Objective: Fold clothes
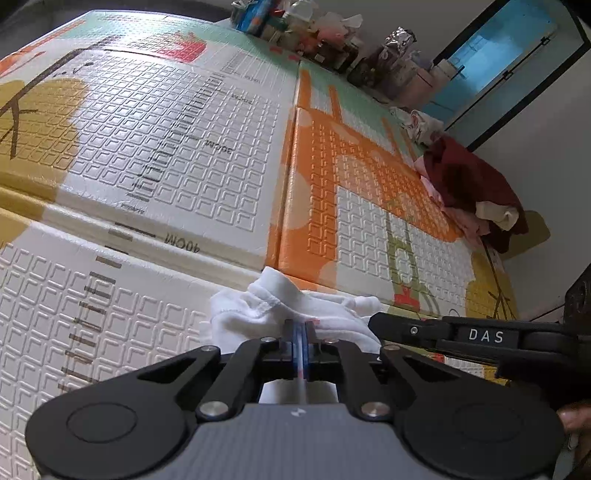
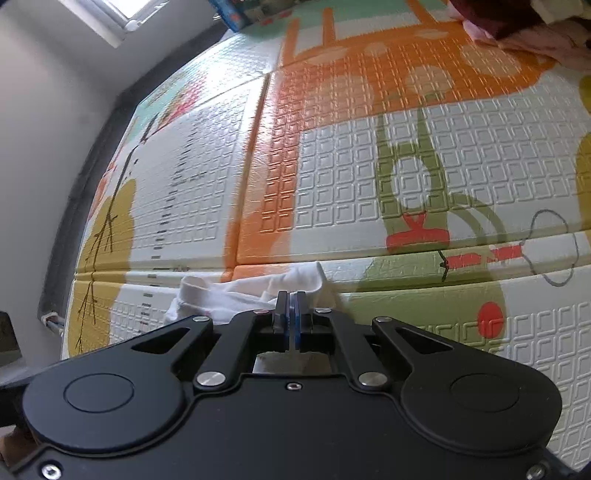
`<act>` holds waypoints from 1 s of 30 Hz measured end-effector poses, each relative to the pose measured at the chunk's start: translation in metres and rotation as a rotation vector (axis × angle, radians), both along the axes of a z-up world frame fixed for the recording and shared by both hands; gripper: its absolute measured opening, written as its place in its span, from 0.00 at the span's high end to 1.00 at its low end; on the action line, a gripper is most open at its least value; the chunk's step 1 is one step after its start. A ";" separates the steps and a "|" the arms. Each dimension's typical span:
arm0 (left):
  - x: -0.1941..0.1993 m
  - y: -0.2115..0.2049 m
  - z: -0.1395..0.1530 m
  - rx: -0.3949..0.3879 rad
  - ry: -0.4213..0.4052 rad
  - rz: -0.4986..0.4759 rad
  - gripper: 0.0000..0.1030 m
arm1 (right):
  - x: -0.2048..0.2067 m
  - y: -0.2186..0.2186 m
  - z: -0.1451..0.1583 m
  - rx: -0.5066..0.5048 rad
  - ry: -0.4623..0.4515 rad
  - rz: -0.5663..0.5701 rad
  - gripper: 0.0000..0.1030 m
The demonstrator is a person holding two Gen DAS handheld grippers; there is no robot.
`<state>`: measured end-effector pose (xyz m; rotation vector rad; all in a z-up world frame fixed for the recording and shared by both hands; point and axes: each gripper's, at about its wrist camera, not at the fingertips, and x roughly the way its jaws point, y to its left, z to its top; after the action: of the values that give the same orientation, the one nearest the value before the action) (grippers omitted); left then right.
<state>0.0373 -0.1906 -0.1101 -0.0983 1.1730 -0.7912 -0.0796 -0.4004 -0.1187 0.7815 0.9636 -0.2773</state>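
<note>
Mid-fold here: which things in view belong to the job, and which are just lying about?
Part of the job:
- white garment, bunched on the play mat
- left gripper, shut on it
- right gripper, shut on it too

Lying about:
- heap of dark red and pink clothes at the mat's edge, perhaps next in line
- packets and boxes by the wall

White garment point(image 1: 280, 306) bunched, crumpled, lying on play mat point(image 1: 184, 129).
</note>
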 end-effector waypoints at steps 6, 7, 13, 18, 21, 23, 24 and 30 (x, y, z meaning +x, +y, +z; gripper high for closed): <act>0.011 0.011 -0.006 -0.048 0.093 0.045 0.97 | 0.005 -0.002 -0.005 -0.007 0.021 -0.005 1.00; 0.012 0.013 -0.004 -0.056 0.098 0.052 0.97 | 0.004 -0.002 -0.004 -0.004 0.019 -0.007 1.00; 0.012 0.023 0.023 -0.124 0.071 0.034 0.91 | -0.014 -0.004 0.030 -0.008 -0.094 -0.029 0.98; -0.002 0.031 0.048 -0.179 0.034 -0.089 0.83 | -0.026 0.010 0.051 -0.011 -0.140 0.039 0.96; -0.016 0.035 0.049 -0.169 0.039 -0.144 0.82 | -0.033 0.019 0.062 -0.015 -0.162 0.081 0.96; -0.026 0.038 0.049 -0.157 0.046 -0.176 0.82 | -0.039 0.026 0.065 -0.009 -0.157 0.108 0.96; -0.031 0.039 0.048 -0.152 0.052 -0.191 0.82 | -0.043 0.030 0.064 -0.006 -0.149 0.122 0.96; -0.053 0.043 0.032 -0.070 0.071 -0.243 0.82 | -0.062 0.052 0.054 0.030 -0.107 0.198 0.96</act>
<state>-0.0156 -0.1480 -0.0779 -0.0422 1.2385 -1.0507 -0.1415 -0.3484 -0.0644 0.7149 0.9375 -0.0482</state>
